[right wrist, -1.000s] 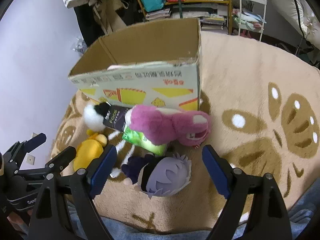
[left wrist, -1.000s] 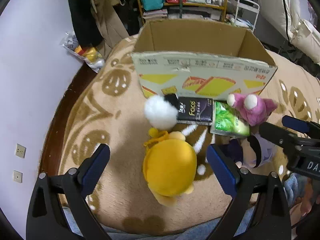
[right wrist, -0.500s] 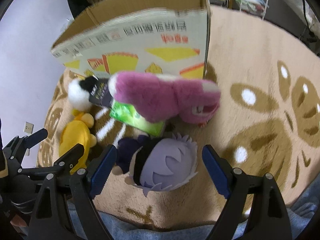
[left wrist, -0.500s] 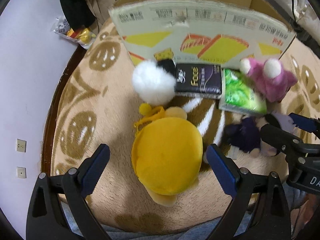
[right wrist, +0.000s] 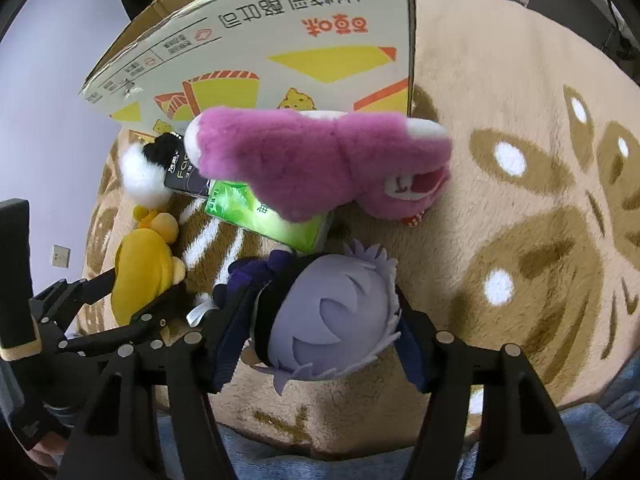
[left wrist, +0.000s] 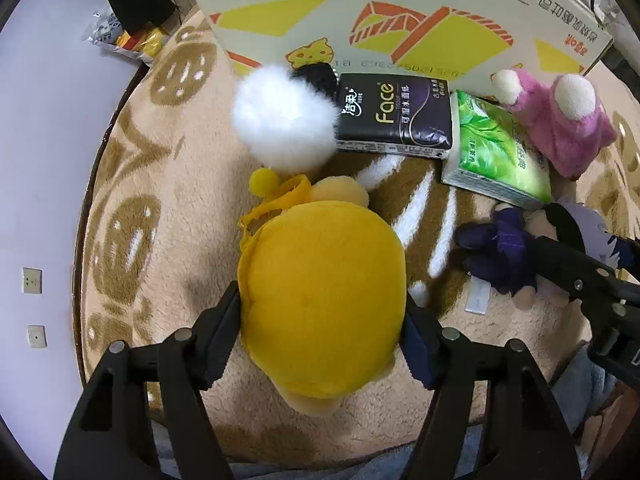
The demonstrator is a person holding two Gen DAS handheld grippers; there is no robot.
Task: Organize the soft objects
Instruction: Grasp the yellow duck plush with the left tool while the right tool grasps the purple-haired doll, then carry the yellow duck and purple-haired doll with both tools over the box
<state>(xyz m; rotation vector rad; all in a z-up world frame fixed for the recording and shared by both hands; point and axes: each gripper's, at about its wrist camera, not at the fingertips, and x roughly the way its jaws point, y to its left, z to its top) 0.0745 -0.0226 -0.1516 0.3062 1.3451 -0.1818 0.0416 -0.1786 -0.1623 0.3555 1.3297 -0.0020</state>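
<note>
Plush toys lie in a cluster on the tan rug (left wrist: 168,208) in front of the cardboard box (left wrist: 400,20), and you now have one in each gripper. Your left gripper (left wrist: 322,320) has just closed from wide apart onto the yellow plush (left wrist: 320,300); its blue pads press the toy's round body on both sides. Your right gripper (right wrist: 316,332) has likewise just closed, and its jaws squeeze the lavender-haired doll (right wrist: 332,320) by the head. A second ago both grippers hung higher with the toys small and untouched between open jaws; both have since come down, so the toys and box fill far more of each view. Nothing else has shifted: the white pompom (left wrist: 284,120) sits just beyond the yellow plush, touching the black tissue pack (left wrist: 396,116), which lies against the box front. The green tissue pack (left wrist: 496,156) sits beside it, and the pink plush (right wrist: 320,164) lies partly over that pack, close to the box corner.
</note>
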